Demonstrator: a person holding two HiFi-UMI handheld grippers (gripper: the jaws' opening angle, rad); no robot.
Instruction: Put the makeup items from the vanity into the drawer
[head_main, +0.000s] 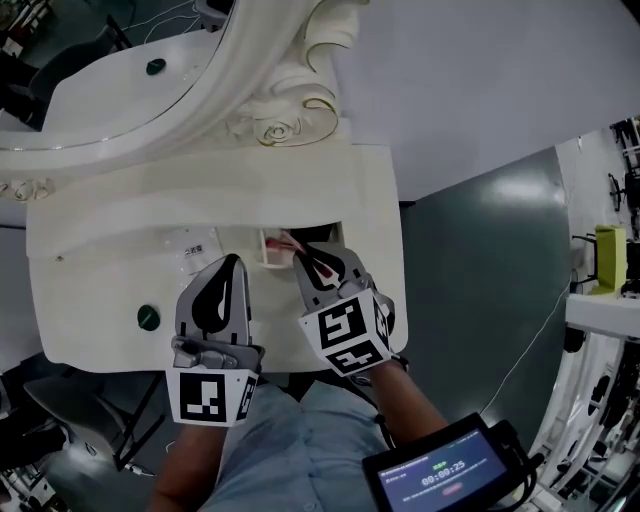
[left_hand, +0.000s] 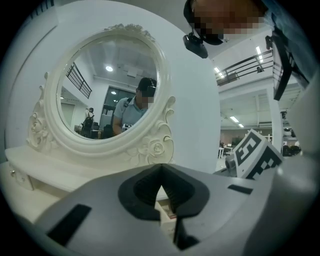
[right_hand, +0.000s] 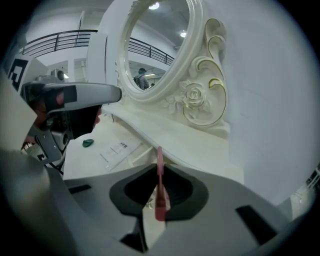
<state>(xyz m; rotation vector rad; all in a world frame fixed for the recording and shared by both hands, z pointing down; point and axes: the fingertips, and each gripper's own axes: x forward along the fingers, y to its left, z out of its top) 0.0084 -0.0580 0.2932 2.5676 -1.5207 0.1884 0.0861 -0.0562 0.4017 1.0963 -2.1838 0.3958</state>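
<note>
The thin pink stick-shaped makeup item (right_hand: 159, 187) is clamped edge-on between the pads of the right tongs (head_main: 322, 262), its upper end poking up past the tips. In the head view those tongs hold it at the small open white drawer (head_main: 272, 252) in the raised back tier of the cream vanity counter (head_main: 90, 300). Whether the stick touches the drawer I cannot tell.

The left tongs (head_main: 232, 262) hover just beside the right pair, to the drawer's left, pressed together with nothing between them.

A flat white printed sheet (head_main: 195, 250) lies on the counter just left of the drawer, beside the left tongs' tips. A small dark-green round piece (head_main: 148, 318) sits further left, near the counter's front edge, well apart from both tongs. Behind the drawer stands the oval mirror in its carved cream frame (head_main: 270, 110).
</note>
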